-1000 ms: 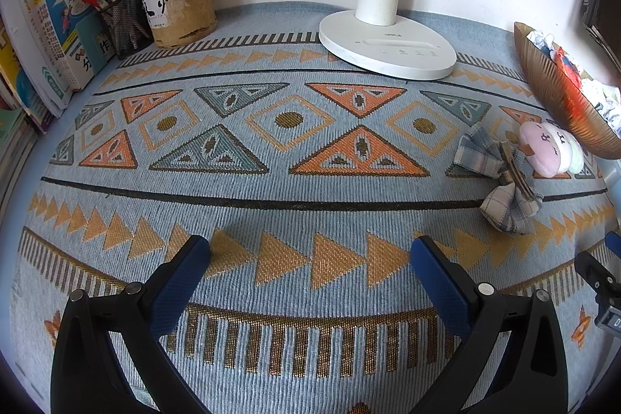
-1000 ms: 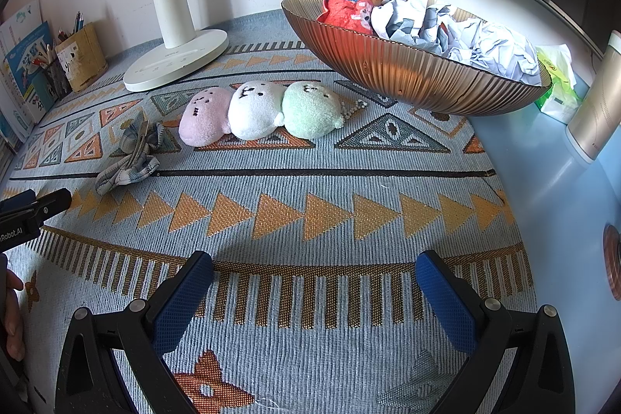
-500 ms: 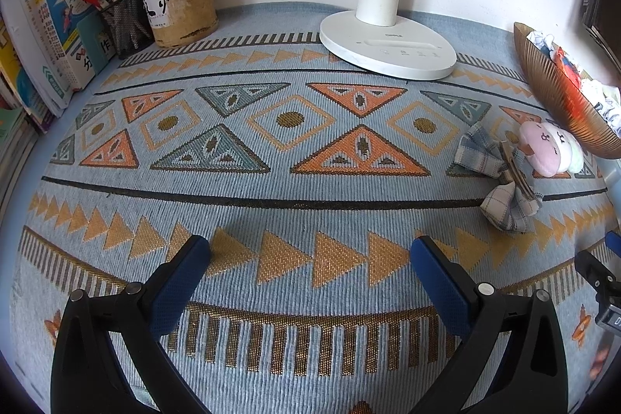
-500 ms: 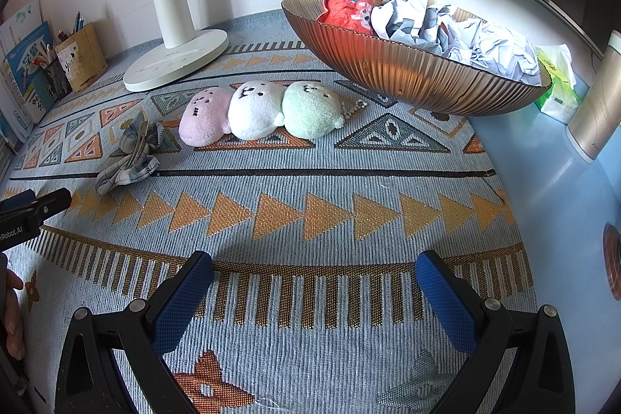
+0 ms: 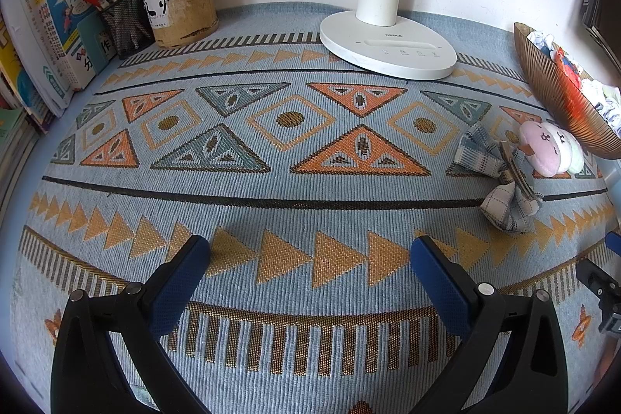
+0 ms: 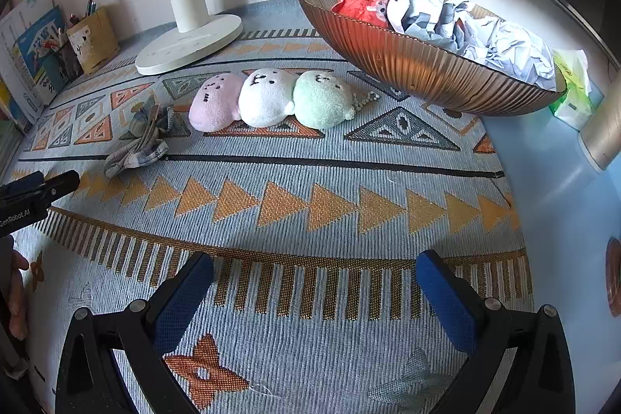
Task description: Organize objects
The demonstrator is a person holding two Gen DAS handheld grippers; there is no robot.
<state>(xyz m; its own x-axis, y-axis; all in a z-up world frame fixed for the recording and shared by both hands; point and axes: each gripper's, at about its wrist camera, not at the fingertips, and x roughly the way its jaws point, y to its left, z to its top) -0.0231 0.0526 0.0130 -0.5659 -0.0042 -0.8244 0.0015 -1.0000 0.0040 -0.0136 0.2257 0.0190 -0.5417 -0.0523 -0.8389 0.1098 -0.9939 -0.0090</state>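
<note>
— Three plush toys (image 6: 269,97) lie in a row on the patterned mat (image 6: 310,204), pink, white and green, each touching the next. Where does that row sit?

— Just in front of the ribbed amber bowl (image 6: 419,68), near its left end. The bowl holds crumpled paper (image 6: 477,33) and a red wrapper (image 6: 359,2).

— And left of the pink one?

— The plaid fabric hair bow (image 6: 141,138) lies on the mat just beside it, its metal clip showing in the left wrist view. Behind both stands the white desk lamp base (image 6: 190,43).

— What do the grippers hold?

— Nothing. The right gripper (image 6: 314,282) hovers over the mat's near border with its blue-padded fingers (image 6: 184,297) spread wide, well short of the toys. The left gripper (image 5: 310,268) is likewise spread and empty over the row of orange triangles; the bow (image 5: 500,177) and the pink toy (image 5: 541,146) lie off to its right.

— Further out?

— At the far left corner, a bamboo pen holder (image 5: 178,2) stands beside a black mesh pen cup (image 5: 126,22), with books (image 5: 58,22) leaning by the wall. A green tissue pack (image 6: 574,92) sits right of the bowl.
</note>
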